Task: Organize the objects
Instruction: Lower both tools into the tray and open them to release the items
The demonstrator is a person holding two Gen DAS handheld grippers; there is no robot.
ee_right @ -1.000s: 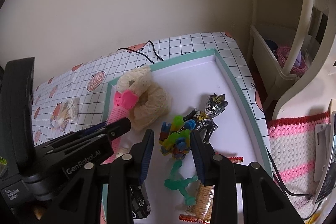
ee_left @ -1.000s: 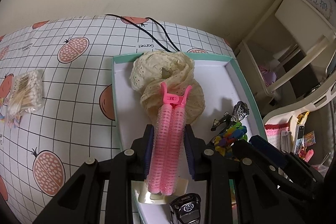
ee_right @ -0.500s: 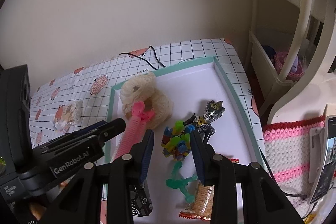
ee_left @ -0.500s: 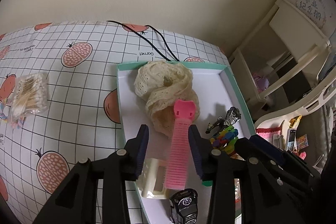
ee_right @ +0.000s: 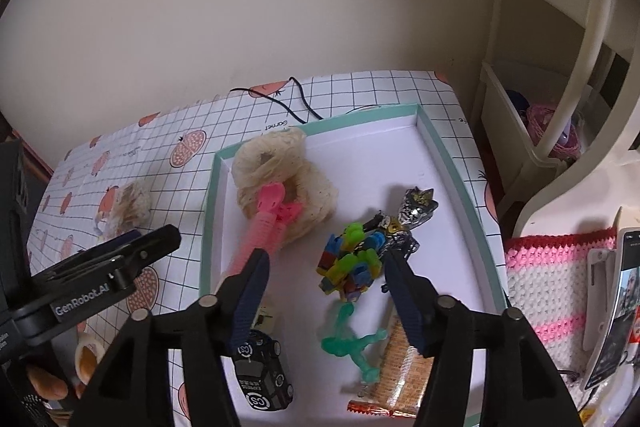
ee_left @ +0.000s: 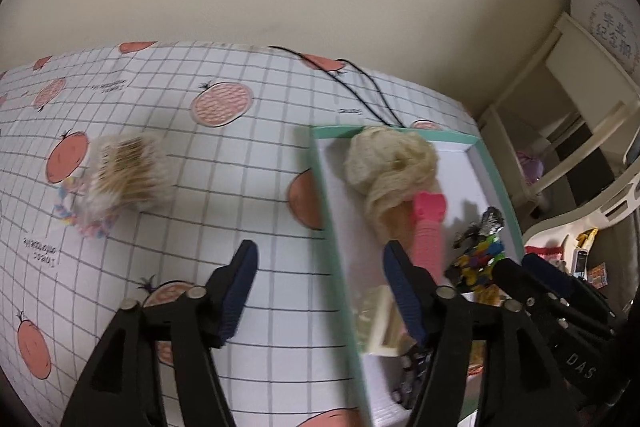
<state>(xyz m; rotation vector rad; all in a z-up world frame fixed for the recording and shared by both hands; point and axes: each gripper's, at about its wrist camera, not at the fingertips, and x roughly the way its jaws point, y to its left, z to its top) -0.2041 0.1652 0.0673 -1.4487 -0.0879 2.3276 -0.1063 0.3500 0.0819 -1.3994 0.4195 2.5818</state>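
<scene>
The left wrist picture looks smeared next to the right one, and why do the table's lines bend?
Left wrist view: motion blur smears the cotton swab pack and pink hair roller. Right wrist view: sharp, the toy car crisp. Both: the fisheye lens bows the gridded tablecloth and darkens the corners.

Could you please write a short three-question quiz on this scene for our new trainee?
1. True or false: the left gripper grips the pink hair roller.
2. What does the roller's clip end rest on? A) cream scrunchie B) black toy car C) green figure
3. Where is the cotton swab pack: in the tray or on the tablecloth?

Key: 1 false, its jaws have just been opening; 2 A; 3 tablecloth.
</scene>
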